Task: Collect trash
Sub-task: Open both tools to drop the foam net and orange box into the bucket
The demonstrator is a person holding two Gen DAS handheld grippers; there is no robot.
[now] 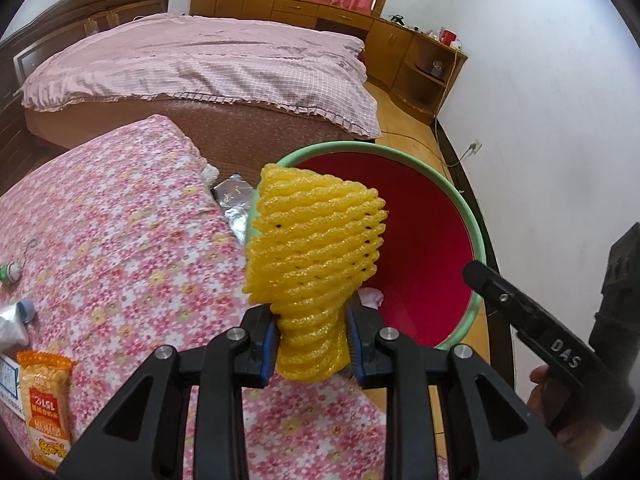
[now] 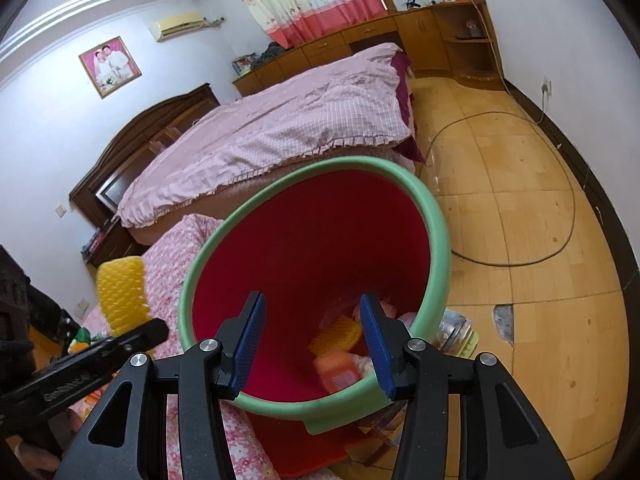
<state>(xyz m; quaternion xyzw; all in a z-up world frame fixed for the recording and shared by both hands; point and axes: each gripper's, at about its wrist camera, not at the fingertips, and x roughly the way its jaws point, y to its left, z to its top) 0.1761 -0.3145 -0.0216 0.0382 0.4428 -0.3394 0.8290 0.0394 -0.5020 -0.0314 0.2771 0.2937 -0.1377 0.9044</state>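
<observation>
My left gripper (image 1: 312, 340) is shut on a yellow foam fruit net (image 1: 316, 248) and holds it above the edge of the flowered cloth, just left of the red bin with a green rim (image 1: 476, 240). The net also shows in the right wrist view (image 2: 122, 292). My right gripper (image 2: 312, 340) is open and empty, hovering over the bin's mouth (image 2: 436, 216). Inside the bin lie a yellow net piece (image 2: 336, 334) and an orange wrapper (image 2: 338, 370). An orange snack packet (image 1: 44, 400) lies on the flowered cloth at lower left.
The flowered pink cloth (image 1: 120, 248) holds a silver foil wrapper (image 1: 234, 204), a small green-white item (image 1: 10, 272) and a white bag (image 1: 12, 324). A bed with pink cover (image 1: 200, 60) stands behind. Wooden cabinets (image 1: 400, 48) line the wall. A cable (image 2: 560, 220) loops on the floor.
</observation>
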